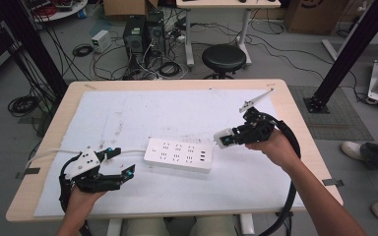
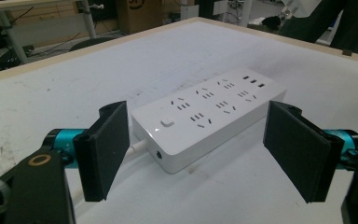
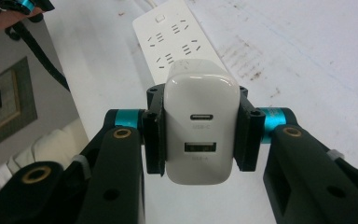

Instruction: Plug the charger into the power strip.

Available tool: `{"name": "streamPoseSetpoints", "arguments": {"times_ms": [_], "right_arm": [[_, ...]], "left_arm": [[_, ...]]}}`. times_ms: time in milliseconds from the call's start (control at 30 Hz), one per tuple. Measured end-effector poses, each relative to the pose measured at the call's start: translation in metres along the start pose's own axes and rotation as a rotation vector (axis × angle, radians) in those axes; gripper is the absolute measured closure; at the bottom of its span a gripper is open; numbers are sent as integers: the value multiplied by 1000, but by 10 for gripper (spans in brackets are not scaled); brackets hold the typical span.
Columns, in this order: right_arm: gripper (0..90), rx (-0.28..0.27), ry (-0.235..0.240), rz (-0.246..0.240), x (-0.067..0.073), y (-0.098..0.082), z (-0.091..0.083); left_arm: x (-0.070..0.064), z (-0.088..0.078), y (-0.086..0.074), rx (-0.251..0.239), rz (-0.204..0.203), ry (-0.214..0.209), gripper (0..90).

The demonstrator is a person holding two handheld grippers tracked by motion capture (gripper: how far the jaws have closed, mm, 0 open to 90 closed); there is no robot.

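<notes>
The table [image 1: 295,128] carries a white power strip [image 1: 178,154] lying flat mid-sheet. The left gripper [image 1: 120,162] waits beside its near end, jaws wide, nothing between them. The right gripper [image 3: 196,135] clamps a white charger [image 3: 200,126] by its flat sides. It looks light, rigid and glossy, so probably slippery; gripping those flanks seems right.

The left tool [image 1: 120,164] sits low at the near left, held from behind by the left hand [image 1: 81,196], its forearm coming in from the bottom edge; the two black jaws stand wide apart and point right. The right tool [image 1: 225,138] is raised at the right, pointing left, its jaws clamped tight. The right hand [image 1: 275,147] grips it, forearm slanting in from the lower right.
</notes>
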State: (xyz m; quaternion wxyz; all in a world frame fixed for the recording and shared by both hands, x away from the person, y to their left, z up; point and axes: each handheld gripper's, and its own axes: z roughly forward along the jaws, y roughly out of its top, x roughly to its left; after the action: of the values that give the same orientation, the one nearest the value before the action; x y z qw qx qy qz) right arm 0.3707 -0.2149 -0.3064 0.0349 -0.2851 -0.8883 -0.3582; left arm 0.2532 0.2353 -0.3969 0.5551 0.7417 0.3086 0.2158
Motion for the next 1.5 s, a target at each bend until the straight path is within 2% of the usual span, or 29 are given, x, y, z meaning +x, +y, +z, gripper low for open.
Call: {"name": "streamPoseSetpoints", "arguments": {"times_ms": [333, 667, 833, 867, 933, 1033, 1167, 1400, 1500], "right_arm": [[636, 79, -37, -132, 7, 37, 10], [636, 175, -56, -216, 15, 65, 28], [636, 250, -53, -252, 20, 78, 44], [636, 250, -53, -252, 20, 78, 44], [636, 301, -64, -286, 24, 82, 55], [636, 345, -78, -307, 27, 85, 65], [635, 369, -78, -322, 26, 87, 75], [636, 424, -105, -341, 27, 87, 86], [635, 438, -100, -347, 27, 88, 91]], "left_arm": [[-1, -2, -3, -2, -9, 17, 228], [0, -9, -6, -22, -21, 27, 228], [1, -12, -9, -25, -25, 30, 228], [1, -12, -9, -25, -25, 30, 228], [2, -14, -10, -26, -30, 30, 228], [3, -15, -12, -26, -28, 32, 228], [4, -14, -14, -26, -32, 29, 228], [4, -11, -18, -25, -39, 22, 228], [5, -11, -19, -24, -37, 19, 228]]}}
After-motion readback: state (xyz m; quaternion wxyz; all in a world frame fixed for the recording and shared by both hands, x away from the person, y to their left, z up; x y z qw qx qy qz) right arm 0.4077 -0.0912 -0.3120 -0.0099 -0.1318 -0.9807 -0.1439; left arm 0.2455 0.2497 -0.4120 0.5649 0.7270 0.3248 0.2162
